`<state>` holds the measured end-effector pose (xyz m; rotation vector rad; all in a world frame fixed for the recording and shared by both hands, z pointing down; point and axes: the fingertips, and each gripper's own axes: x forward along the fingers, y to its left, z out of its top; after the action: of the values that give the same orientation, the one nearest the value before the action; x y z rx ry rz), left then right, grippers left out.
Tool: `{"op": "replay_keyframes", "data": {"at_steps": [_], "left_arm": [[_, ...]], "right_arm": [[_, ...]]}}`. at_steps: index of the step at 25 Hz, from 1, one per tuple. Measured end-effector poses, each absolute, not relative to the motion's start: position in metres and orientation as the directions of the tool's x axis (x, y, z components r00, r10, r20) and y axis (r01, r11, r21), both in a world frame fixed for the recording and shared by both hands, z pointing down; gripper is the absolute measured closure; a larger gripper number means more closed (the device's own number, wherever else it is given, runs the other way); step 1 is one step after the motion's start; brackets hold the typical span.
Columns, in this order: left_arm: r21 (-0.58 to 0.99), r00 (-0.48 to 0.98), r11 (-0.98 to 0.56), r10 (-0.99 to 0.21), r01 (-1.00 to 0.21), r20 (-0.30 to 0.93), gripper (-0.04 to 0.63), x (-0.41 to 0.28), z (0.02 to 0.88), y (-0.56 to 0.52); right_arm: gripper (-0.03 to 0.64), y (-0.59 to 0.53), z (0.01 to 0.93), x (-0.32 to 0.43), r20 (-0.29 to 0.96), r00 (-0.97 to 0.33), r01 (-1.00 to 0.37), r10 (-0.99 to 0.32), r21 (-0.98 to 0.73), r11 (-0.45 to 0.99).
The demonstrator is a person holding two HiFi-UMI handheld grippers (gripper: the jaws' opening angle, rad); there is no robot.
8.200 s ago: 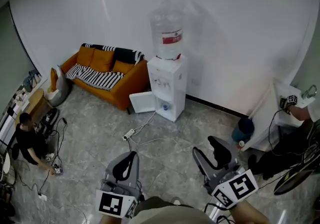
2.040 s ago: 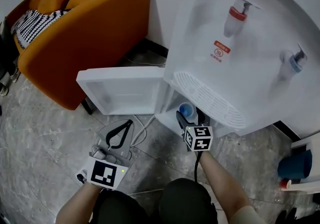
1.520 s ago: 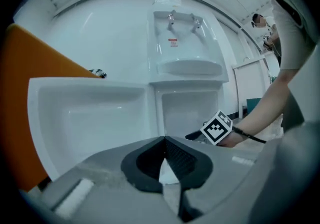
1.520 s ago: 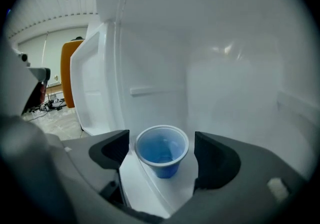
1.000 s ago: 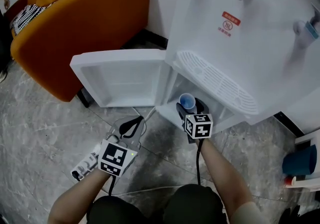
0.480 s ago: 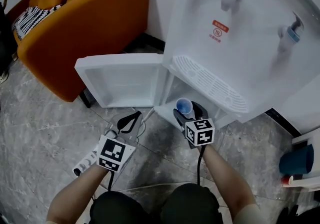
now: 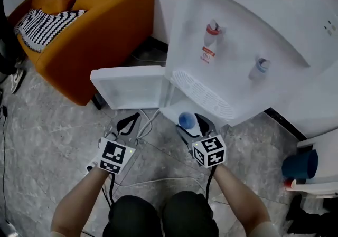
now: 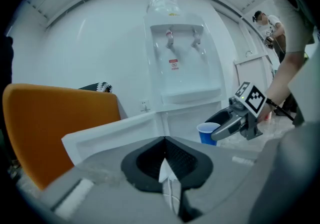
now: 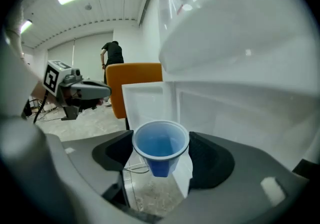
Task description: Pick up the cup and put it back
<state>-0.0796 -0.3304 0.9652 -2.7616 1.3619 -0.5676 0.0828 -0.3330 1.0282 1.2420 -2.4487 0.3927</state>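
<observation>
1. The right gripper (image 7: 193, 125) sat just below the centre of the head view, its jaws spread wide and clamped on either side of the blue cup (image 7: 187, 120).
2. In the right gripper view the cup (image 9: 160, 147) stood upright between the two dark pads, mouth up, clear of the floor (image 9: 85, 123) seen beneath it.
3. The cup hung just in front of the low opening of the white water dispenser (image 7: 237, 46), whose small door (image 7: 129, 88) stood swung open toward the left of the frame.
4. The left gripper (image 7: 127, 123) was held low in the lower left of the head view, over the grey floor, well apart from the cup.
5. In the left gripper view its jaws were closed together with nothing between them.
6. An orange sofa (image 7: 100, 30) filled the upper left of the head view.
</observation>
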Motion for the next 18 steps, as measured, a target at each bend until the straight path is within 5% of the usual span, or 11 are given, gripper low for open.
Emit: {"op": "replay_keyframes", "data": {"at_steps": [18], "left_arm": [[-0.04, 0.554, -0.605, -0.753, -0.795, 0.355, 0.594, -0.079, 0.672, -0.282]], "right_arm": [[0.264, -0.267, 0.661, 0.054, 0.406, -0.654, -0.697, -0.638, 0.003, 0.717]]}}
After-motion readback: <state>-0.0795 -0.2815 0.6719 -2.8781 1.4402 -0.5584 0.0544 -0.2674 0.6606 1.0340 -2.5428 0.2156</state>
